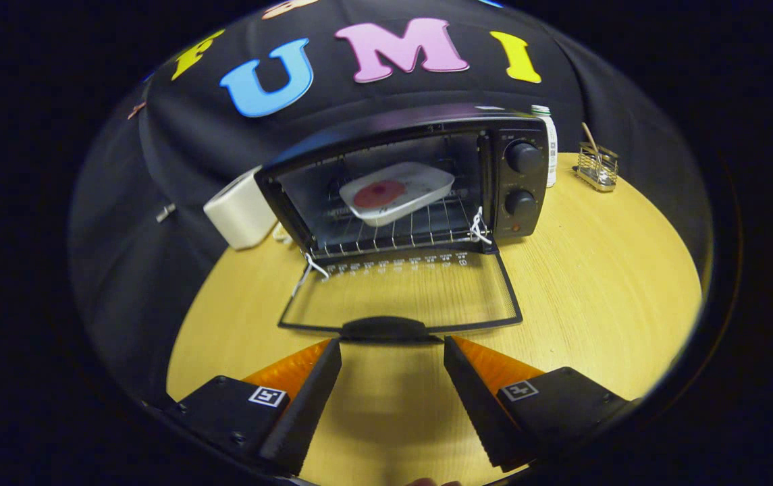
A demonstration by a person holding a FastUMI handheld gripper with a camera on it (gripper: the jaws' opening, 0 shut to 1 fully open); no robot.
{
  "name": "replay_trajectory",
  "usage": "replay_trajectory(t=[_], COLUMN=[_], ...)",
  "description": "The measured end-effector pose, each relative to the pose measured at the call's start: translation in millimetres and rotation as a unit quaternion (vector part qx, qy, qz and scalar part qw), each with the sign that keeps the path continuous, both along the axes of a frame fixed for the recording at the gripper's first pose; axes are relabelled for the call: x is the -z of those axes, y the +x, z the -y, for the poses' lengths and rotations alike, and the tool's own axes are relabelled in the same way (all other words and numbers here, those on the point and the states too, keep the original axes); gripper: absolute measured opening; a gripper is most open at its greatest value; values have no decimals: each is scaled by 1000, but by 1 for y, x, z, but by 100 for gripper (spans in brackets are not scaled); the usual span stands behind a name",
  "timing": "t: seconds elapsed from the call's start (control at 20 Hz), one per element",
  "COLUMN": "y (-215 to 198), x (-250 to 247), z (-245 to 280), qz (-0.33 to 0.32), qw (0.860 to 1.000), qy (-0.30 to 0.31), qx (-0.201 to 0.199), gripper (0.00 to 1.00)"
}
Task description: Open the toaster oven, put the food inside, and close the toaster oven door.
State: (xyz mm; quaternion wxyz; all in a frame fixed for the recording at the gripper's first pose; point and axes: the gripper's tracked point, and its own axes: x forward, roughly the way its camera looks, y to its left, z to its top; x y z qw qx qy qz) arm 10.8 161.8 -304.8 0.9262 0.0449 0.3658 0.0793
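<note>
On the wooden surface (595,270) ahead of you, the toaster oven (420,182) stands with its glass door (400,297) folded flat toward you. Your hand-held gripper (393,351) is spread wide and holds nothing, its fingertips just short of the door's dark handle (384,329). Inside, a white dish (400,192) carrying the round reddish food (379,194) sits on the wire rack (420,229). A white box (241,216) rests left of the oven; a bottle (548,145) and wire holder (597,169) stand to its right.
</note>
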Motion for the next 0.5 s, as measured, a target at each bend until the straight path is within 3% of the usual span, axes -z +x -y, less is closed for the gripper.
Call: replay_trajectory(t=[0.2,0.5], y=[-1,18], x=[30,50], z=[10,15], qz=[-34,-57], qw=[997,993], qy=[-62,-92], qx=[17,36], gripper=[99,99])
